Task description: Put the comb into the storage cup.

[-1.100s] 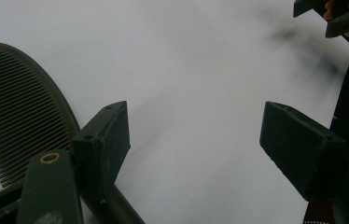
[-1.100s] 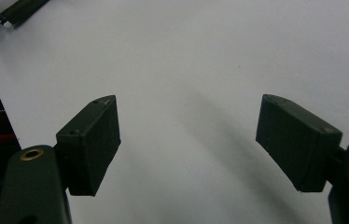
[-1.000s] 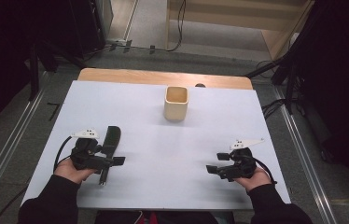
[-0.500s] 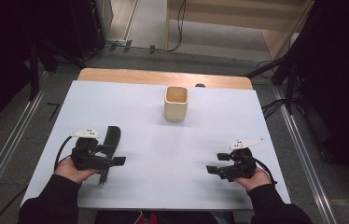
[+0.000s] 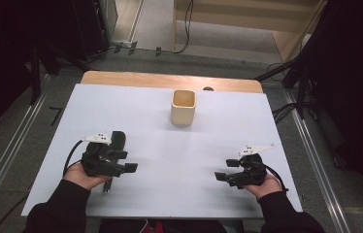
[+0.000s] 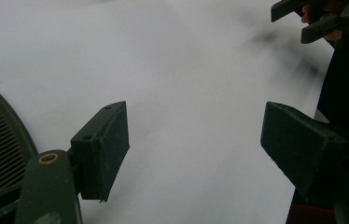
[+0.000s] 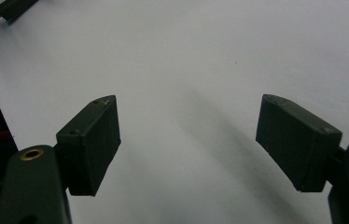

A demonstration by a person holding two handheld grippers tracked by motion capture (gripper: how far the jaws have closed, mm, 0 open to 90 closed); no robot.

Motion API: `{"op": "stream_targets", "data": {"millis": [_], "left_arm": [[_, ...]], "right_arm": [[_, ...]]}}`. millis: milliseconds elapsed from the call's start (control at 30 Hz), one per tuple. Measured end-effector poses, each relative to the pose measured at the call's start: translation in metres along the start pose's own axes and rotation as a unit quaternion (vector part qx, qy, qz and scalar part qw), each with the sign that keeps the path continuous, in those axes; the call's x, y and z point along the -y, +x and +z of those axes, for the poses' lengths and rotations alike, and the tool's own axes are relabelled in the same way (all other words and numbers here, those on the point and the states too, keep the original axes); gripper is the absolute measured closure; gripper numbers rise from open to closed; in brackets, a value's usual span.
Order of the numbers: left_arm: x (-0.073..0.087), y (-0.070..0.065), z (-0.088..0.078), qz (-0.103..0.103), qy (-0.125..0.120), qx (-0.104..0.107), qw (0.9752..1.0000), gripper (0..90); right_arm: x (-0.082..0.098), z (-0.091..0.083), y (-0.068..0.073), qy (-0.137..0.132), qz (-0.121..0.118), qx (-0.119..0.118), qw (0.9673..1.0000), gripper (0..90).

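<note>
Resting low on the near table, the left gripper and right gripper are held wide, empty, far from the cup, seemingly readied.

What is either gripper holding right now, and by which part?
Nothing is held. The left gripper and the right gripper both have jaws spread wide over the bare white table.

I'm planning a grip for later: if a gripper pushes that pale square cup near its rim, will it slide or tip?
The cup stands upright and looks taller than wide, so a push at the rim would probably tip it; a low push should slide it. It seems empty and thin-walled, so likely light. The table looks smooth, so little resistance.
</note>
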State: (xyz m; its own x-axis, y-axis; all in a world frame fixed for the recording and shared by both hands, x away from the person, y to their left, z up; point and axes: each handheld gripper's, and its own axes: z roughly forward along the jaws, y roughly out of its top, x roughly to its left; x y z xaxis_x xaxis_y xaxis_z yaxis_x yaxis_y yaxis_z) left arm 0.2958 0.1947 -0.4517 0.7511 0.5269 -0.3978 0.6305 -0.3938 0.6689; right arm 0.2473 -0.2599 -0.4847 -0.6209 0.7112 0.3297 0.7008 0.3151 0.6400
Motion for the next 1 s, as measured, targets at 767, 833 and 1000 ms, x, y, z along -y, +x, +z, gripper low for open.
{"op": "stream_targets", "data": {"millis": [767, 833, 1000], "left_arm": [[0.007, 0.003, 0.006, 0.056, 0.096, -0.032, 0.9933, 90.0], [0.009, 0.006, 0.006, 0.05, 0.105, -0.035, 0.9926, 90.0], [0.014, 0.014, 0.009, 0.036, 0.125, -0.036, 0.9908, 90.0]], "right_arm": [[0.001, -0.001, 0.002, 0.003, -0.006, 0.004, 1.0, 20.4], [0.001, -0.001, 0.002, 0.004, -0.007, 0.003, 1.0, 20.4], [0.001, 0.0, 0.002, 0.005, -0.01, 0.004, 0.9999, 20.4]]}}
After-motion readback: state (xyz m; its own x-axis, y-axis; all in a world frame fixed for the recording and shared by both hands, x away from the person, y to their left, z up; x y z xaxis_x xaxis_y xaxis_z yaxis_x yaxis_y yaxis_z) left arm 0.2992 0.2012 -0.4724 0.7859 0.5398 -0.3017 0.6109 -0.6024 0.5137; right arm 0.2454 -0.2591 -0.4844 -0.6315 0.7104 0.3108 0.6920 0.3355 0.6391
